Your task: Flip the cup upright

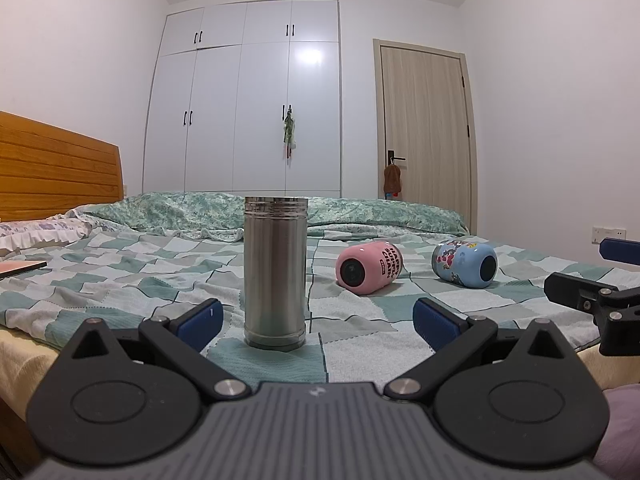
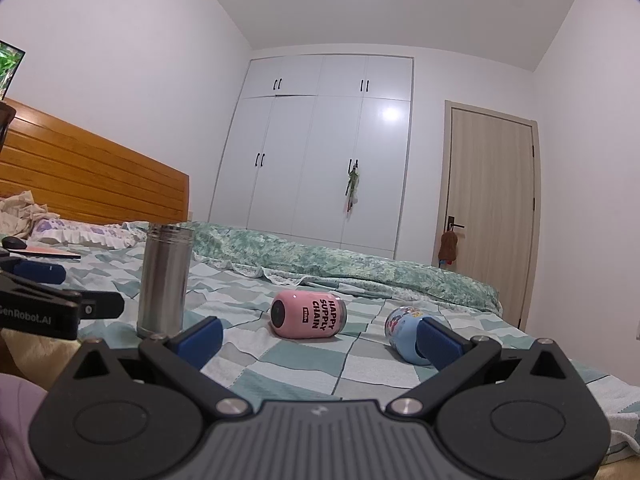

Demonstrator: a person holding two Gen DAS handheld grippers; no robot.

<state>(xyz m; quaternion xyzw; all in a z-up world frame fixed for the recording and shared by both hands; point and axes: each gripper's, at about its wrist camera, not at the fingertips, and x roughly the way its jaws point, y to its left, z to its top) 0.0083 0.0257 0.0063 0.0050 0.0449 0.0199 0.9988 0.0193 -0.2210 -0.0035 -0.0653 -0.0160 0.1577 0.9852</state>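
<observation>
A steel cup [image 1: 275, 272] stands upright on the checked bedspread [image 1: 120, 280], just ahead of my open, empty left gripper [image 1: 316, 320], between its blue pads but not touched. A pink cup [image 1: 369, 266] and a blue patterned cup [image 1: 464, 264] lie on their sides to the right. In the right wrist view the steel cup [image 2: 165, 282] is at the left, the pink cup [image 2: 309, 313] lies ahead of centre, and the blue cup [image 2: 404, 334] lies partly behind my right pad. My right gripper [image 2: 318, 338] is open and empty, short of both.
A wooden headboard [image 1: 56, 160] and pillow [image 1: 40, 230] are at the left, with a flat book [image 1: 22, 269]. A folded green quilt [image 1: 360, 212] lies across the far side. Wardrobe [image 1: 248, 100] and door [image 1: 424, 128] stand behind. The right gripper shows at the left view's right edge [image 1: 600, 292].
</observation>
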